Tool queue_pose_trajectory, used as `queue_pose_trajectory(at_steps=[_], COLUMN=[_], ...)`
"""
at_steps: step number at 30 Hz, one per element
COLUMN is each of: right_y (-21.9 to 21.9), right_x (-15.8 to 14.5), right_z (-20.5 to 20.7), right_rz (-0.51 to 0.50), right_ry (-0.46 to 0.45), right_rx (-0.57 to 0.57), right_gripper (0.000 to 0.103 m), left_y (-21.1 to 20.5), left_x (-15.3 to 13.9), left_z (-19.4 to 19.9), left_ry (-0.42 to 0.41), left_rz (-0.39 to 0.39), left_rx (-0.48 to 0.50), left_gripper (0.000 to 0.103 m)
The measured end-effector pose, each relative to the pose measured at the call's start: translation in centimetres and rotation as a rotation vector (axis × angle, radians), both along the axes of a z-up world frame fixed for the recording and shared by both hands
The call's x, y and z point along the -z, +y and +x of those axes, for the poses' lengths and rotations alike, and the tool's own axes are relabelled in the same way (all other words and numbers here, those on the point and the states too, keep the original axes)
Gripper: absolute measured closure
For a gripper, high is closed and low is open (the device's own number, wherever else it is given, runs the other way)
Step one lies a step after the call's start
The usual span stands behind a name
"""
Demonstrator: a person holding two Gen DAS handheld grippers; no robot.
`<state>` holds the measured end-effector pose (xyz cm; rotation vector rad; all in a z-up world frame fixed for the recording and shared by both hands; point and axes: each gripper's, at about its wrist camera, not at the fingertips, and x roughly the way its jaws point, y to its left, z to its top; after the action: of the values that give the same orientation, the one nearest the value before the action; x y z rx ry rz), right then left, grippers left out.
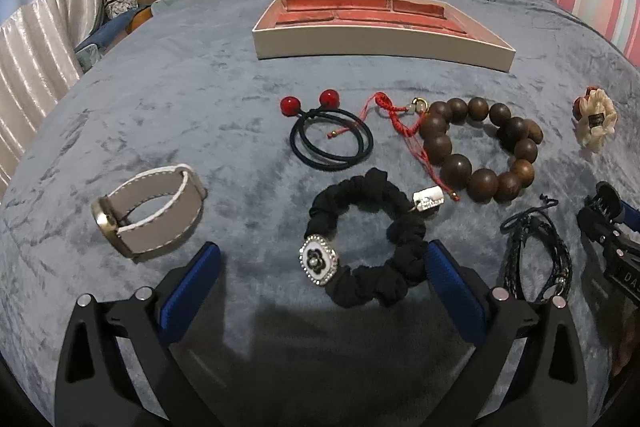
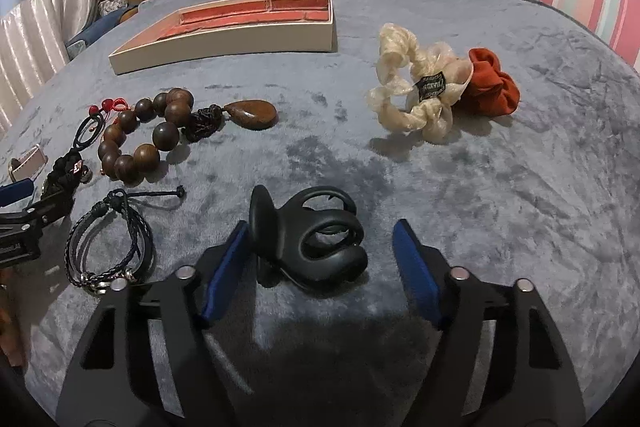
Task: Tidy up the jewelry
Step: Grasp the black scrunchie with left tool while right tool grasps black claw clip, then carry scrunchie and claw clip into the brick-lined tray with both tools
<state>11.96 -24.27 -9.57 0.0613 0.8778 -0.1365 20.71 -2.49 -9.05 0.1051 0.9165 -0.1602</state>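
Grey bedspread (image 2: 440, 187) | black hair claw (image 2: 312, 247) between parted right jaws, touching left pad only | left jaws spread

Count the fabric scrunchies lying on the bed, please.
3. The black ruffled fabric scrunchie with a flower charm lies between the left claw's fingers. The cream sheer fabric scrunchie lies far right, touching the rust-orange fabric scrunchie behind it. Others may be hidden.
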Motion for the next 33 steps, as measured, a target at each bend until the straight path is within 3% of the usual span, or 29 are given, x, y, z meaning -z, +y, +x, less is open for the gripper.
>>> queue_pose_trajectory(at_steps=[2, 11, 23, 33], right_y=[-0.2, 0.0, -0.1, -0.2], right_x=[0.0, 0.0, 0.1, -0.7], right_z=[0.0, 0.8, 0.7, 0.2], right_rz=[0.015, 0.024, 0.042, 0.047], right_ry=[0.003, 0.009, 0.001, -0.024], right_rx=[-0.003, -0.031, -0.034, -0.042], right_gripper=[0.038, 0.054, 0.055, 0.058], left_y=[0.1, 0.0, -0.4, -0.2], left_x=[0.0, -0.1, -0.2, -1.1], left_z=[0.2, 0.5, 0.5, -0.1], left_ry=[0.004, 0.017, 0.024, 0.013], left_rz=[-0.011, -0.046, -0.078, -0.052], left_rx=[0.000, 0.045, 0.090, 0.071], left_gripper=[0.005, 0.032, 0.072, 0.078])
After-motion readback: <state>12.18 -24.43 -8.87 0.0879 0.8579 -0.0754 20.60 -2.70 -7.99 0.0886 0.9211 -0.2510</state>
